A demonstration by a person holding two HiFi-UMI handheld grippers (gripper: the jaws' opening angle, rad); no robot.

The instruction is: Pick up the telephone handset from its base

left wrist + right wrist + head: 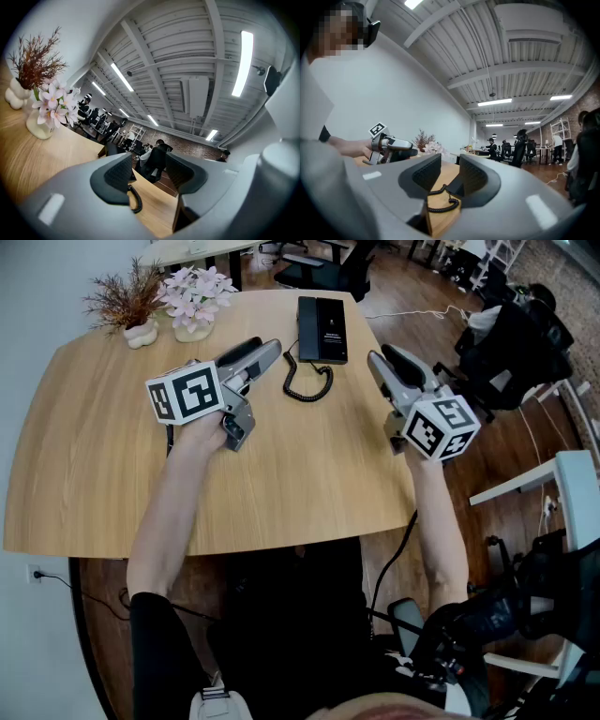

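Observation:
A black telephone point(322, 329) lies at the far middle of the round wooden table point(94, 456), with its handset point(307, 328) resting along the base's left side. Its coiled cord point(306, 382) loops toward me. My left gripper point(266, 350) hovers just left of the phone, open and empty; in the left gripper view point(149, 174) the cord point(136, 202) shows between the jaws. My right gripper point(386, 360) is to the phone's right, open with nothing in it. The right gripper view point(450, 177) looks across at the cord point(443, 205), the phone point(454, 186) and the left gripper point(391, 147).
Two small vases stand at the table's far left, one with dried twigs point(131, 310) and one with pink flowers point(195, 298). A chair carrying dark bags point(514, 338) stands past the table's right edge, and white furniture point(574, 486) is nearer on the right. People sit at desks far behind.

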